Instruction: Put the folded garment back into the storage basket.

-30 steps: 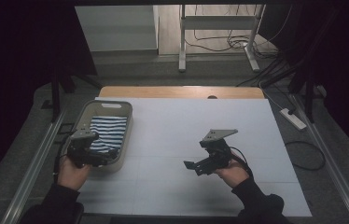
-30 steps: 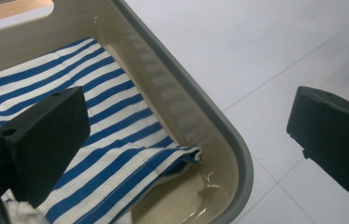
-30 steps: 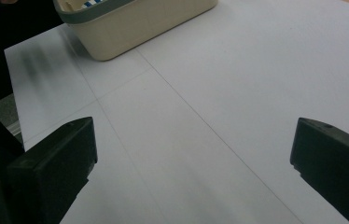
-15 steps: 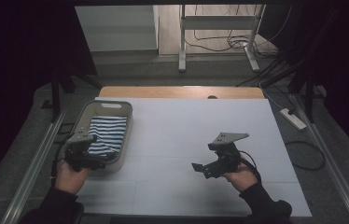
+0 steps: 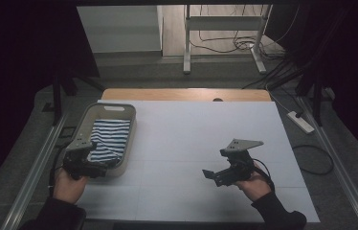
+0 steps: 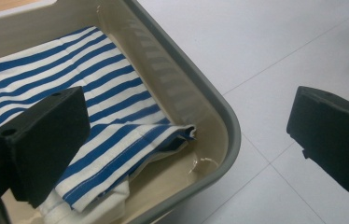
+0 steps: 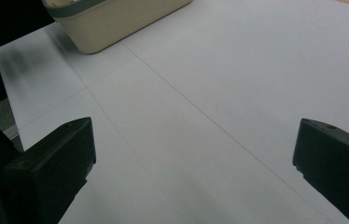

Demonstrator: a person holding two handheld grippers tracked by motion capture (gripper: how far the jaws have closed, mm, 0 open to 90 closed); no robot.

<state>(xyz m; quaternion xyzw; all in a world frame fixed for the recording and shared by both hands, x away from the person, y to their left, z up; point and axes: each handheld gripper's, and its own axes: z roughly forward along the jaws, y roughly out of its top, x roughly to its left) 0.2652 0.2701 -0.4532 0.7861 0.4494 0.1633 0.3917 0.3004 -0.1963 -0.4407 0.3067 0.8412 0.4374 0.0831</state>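
The folded blue-and-white striped cloth (image 6: 84, 121) is lying inside the beige plastic basket (image 5: 128, 143) at nine o'clock on the white table (image 5: 191, 143). It looks light, soft and floppy; its loose corner is probably offering the best pinch. The left gripper (image 6: 186, 140) is hovering wide open, straddling the basket's rim; the right gripper (image 7: 191, 172) is waiting wide open and empty at four o'clock.
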